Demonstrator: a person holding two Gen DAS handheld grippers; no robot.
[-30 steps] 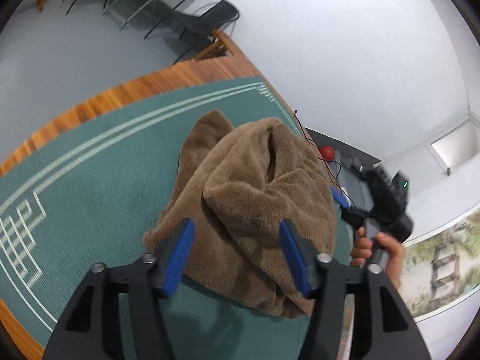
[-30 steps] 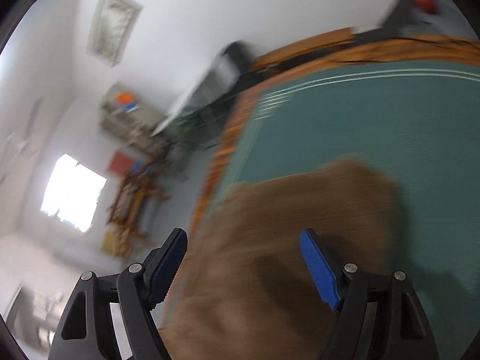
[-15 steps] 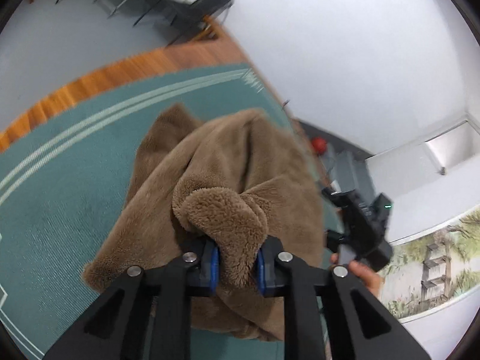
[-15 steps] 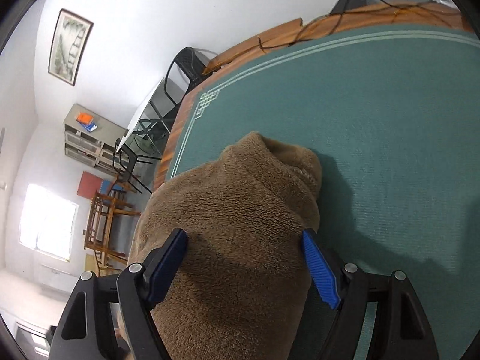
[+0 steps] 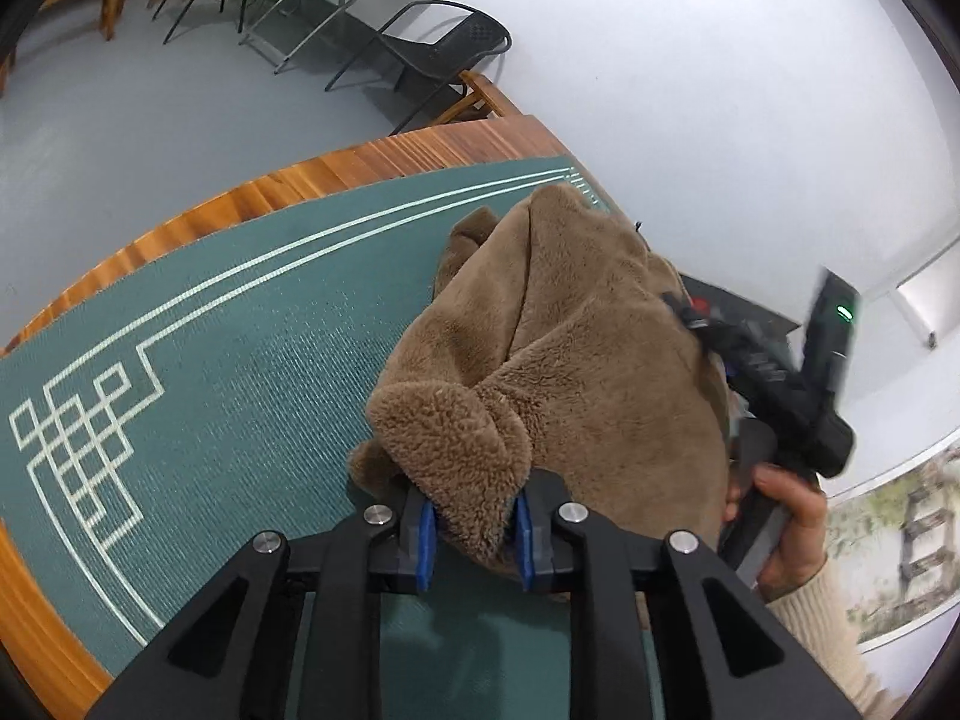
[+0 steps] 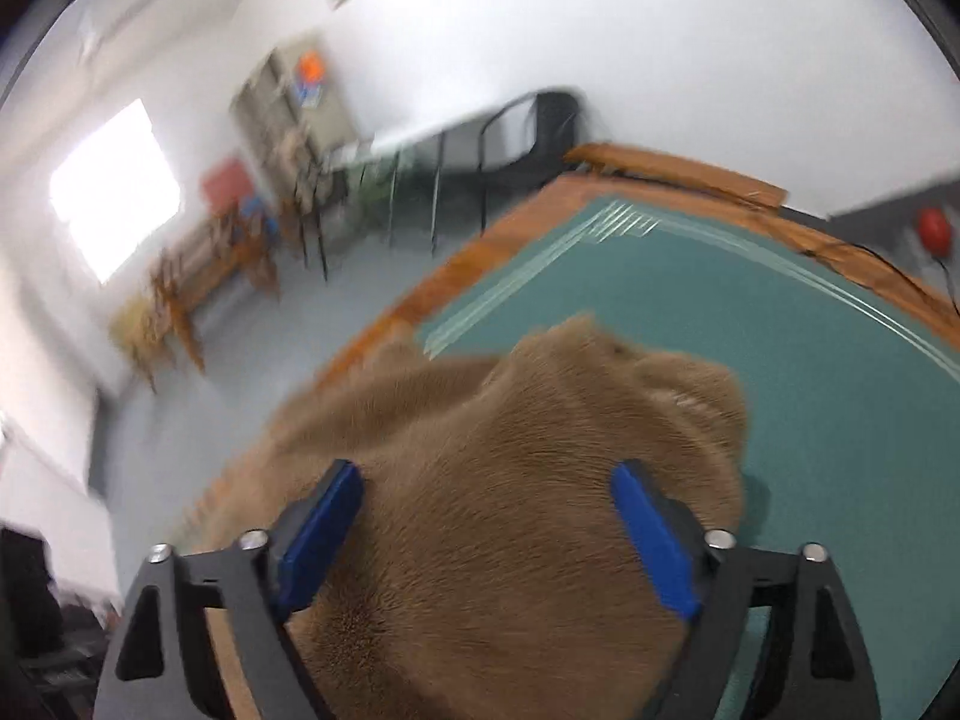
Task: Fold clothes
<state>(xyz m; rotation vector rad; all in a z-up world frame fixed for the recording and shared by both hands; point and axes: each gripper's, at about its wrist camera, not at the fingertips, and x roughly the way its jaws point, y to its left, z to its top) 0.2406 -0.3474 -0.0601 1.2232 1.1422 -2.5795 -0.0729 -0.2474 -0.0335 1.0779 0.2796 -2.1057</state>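
I am pinching a thick fold of the brown fleece garment [image 5: 576,348] in my left gripper [image 5: 474,534], whose jaws have just eased slightly apart while its blue pads [image 5: 425,531] go on pressing the pile from both sides. The garment is lying bunched on the green mat [image 5: 240,330] covering the wooden tabletop [image 5: 336,165]. My right gripper [image 6: 486,531] is hovering over the garment's far side, its jaws having just spread wider, with fleece between the fingers [image 6: 651,540] but not clamped. My right hand [image 5: 780,528] is gripping its handle.
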